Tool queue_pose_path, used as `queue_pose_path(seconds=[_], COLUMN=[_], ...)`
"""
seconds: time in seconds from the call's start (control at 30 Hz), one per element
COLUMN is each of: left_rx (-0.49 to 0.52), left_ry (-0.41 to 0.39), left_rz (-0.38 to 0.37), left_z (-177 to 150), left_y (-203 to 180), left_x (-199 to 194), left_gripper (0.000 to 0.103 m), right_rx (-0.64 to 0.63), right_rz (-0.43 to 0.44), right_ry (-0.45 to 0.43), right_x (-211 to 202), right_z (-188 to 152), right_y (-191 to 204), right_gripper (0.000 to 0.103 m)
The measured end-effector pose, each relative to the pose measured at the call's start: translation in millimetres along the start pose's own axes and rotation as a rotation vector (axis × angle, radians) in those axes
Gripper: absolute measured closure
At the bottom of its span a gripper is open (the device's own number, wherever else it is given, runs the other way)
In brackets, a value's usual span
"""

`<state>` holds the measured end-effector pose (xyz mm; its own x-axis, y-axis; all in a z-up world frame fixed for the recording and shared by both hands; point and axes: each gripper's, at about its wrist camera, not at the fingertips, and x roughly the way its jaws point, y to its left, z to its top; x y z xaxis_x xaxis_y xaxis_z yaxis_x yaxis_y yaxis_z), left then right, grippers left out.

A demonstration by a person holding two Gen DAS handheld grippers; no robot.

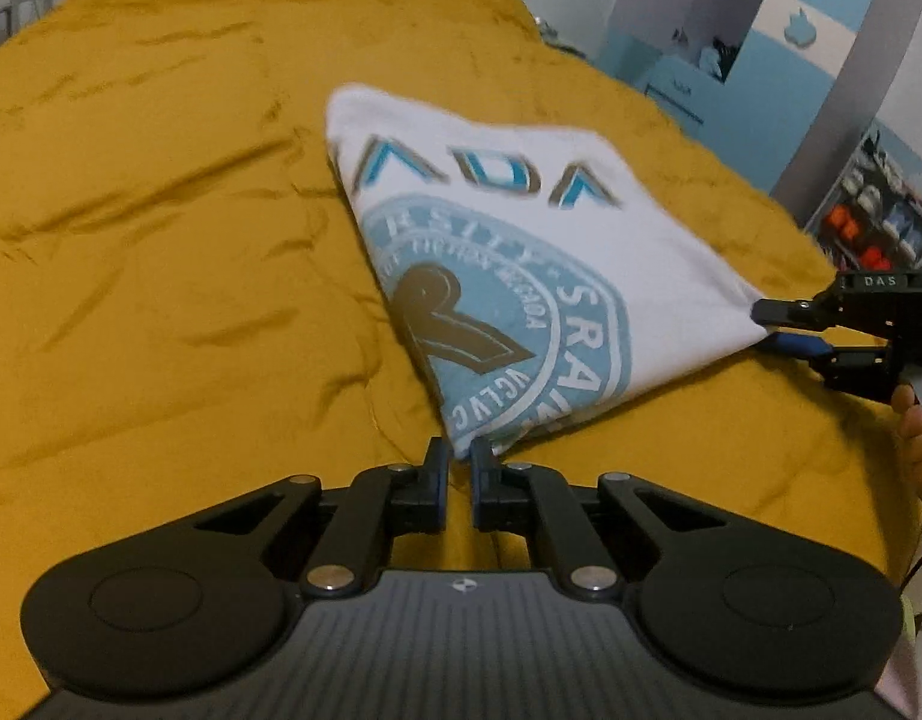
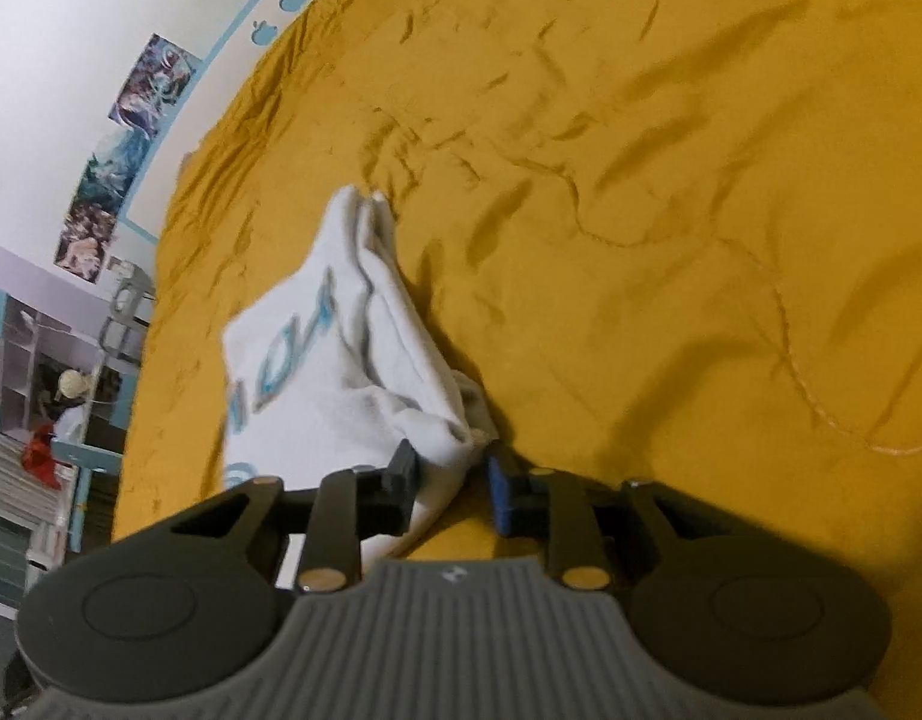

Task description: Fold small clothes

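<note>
mustard bedspread (image 1: 161, 228) wrinkled all over. white shirt (image 1: 521, 276) with blue print, folded, lying across it, two corners lifted. left gripper (image 1: 458, 462) clenched on near corner. right gripper (image 2: 452, 471) pinching bunched side corner, fingers (image 1: 785, 312) nearly closed.

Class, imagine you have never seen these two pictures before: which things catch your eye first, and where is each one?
First comes the white T-shirt with its blue round print, folded and stretched above the mustard-yellow bedspread that fills both views. The left gripper pinches its near corner, while the right gripper clamps another corner at the right edge.
</note>
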<state>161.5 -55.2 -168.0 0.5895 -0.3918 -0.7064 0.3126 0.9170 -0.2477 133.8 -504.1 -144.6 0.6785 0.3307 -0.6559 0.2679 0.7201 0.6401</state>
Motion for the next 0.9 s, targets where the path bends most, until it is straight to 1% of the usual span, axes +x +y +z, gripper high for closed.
queue_pose_path(seconds=[0.03, 0.1, 0.17, 0.23, 0.33, 0.43, 0.5, 0.53, 0.6, 0.67, 0.73, 0.9], left_rx=[-0.01, -0.02, -0.039, -0.052, -0.086, -0.129, -0.129, -0.135, -0.148, -0.157, -0.152, -0.133], left_ry=[-0.027, -0.061, -0.097, -0.102, -0.064, -0.015, -0.005, -0.005, 0.001, 0.007, 0.013, 0.015], left_rz=[-0.012, -0.041, -0.091, -0.121, -0.137, -0.137, -0.119, -0.123, -0.135, -0.139, -0.133, -0.115], left_z=[3, 16, 30, 39, 42, 34, 28, 25, 21, 21, 22, 19], left_y=[-2, -6, -9, -14, -17, -13, -11, -9, -5, -3, -3, -7], left_x=[-10, -17, -14, -2, 22, 40, 49, 52, 55, 58, 61, 58], left_gripper=[0.095, 0.095, 0.095, 0.095, 0.095, 0.095, 0.089, 0.089, 0.089, 0.089, 0.089, 0.089], right_rx=[-0.047, -0.131, -0.22, -0.31, -0.41, -0.466, -0.501, -0.51, -0.492, -0.478, -0.473, -0.452], right_rz=[0.001, 0.011, 0.059, 0.079, 0.101, 0.097, 0.05, 0.032, 0.0, -0.035, -0.043, -0.039], right_ry=[-0.036, -0.099, -0.129, -0.114, -0.082, -0.042, -0.027, -0.023, -0.002, 0.009, 0.008, 0.017], right_x=[-8, -20, -20, -10, 12, 33, 47, 52, 64, 72, 78, 81], right_z=[1, 6, 8, 6, -1, -5, -4, -2, 4, 7, 7, 8], right_y=[8, 27, 47, 65, 79, 83, 81, 77, 67, 58, 52, 50], right_gripper=[0.081, 0.081, 0.081, 0.081, 0.081, 0.081, 0.081, 0.081, 0.086, 0.099, 0.101, 0.101])
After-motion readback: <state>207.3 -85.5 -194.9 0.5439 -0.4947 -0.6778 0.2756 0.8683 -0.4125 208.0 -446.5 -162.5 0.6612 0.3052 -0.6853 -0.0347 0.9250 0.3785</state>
